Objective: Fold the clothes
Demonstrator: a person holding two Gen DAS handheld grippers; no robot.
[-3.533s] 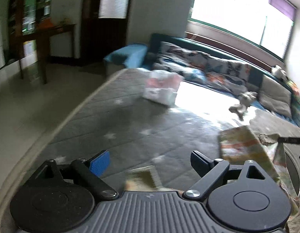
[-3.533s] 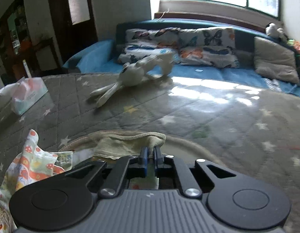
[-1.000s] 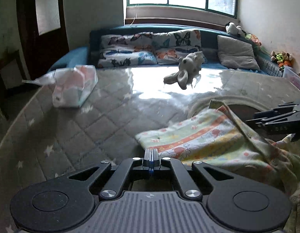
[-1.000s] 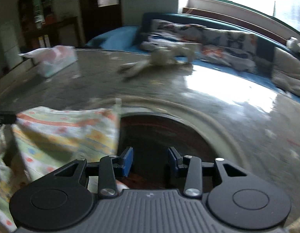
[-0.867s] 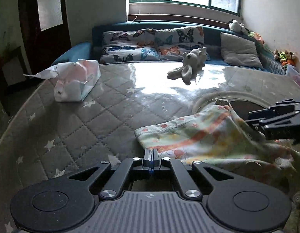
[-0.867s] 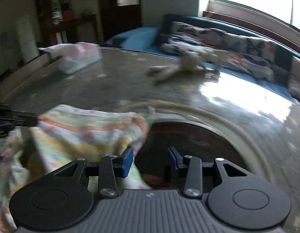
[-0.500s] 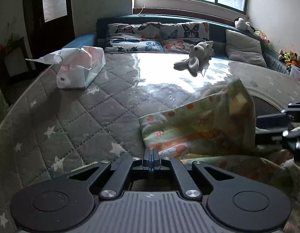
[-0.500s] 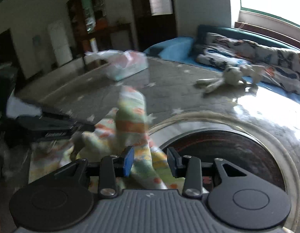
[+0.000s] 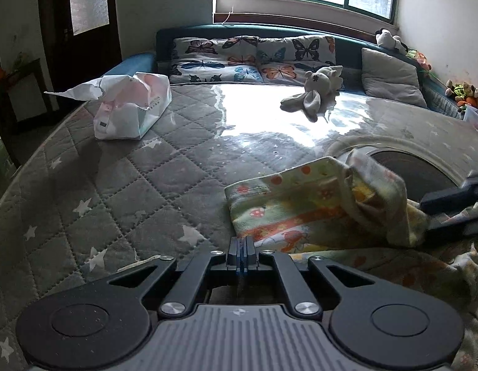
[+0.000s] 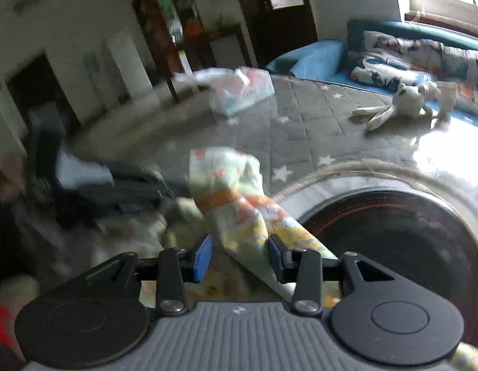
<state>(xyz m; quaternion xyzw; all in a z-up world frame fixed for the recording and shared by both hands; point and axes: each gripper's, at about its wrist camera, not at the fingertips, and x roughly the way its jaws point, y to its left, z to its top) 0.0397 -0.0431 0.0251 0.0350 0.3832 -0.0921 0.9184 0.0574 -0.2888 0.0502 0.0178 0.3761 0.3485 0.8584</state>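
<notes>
A pale yellow-green patterned garment (image 9: pixel 300 204) with orange stripes lies on the grey quilted bed cover (image 9: pixel 121 185) in the left wrist view. My left gripper (image 9: pixel 241 249) is shut, its tips at the garment's near edge; whether cloth is pinched is hidden. My right gripper (image 10: pixel 240 255) is open, with a raised fold of the same garment (image 10: pixel 236 194) standing between its blue-padded fingers. The right gripper's dark body (image 9: pixel 455 198) shows at the right edge of the left wrist view, over the cloth. The left gripper's body (image 10: pixel 93 182) appears blurred in the right wrist view.
A round basket (image 10: pixel 418 235) with a dark inside and pale rim sits by the garment. A tissue pack (image 9: pixel 130 108) lies far left, a plush rabbit (image 9: pixel 316 92) at the back. Butterfly pillows (image 9: pixel 254 55) line the headboard under the window.
The right gripper has swung left toward the garment, and a fold of cloth now stands between its open fingers. The left gripper stays shut at the garment's edge, lowered slightly.
</notes>
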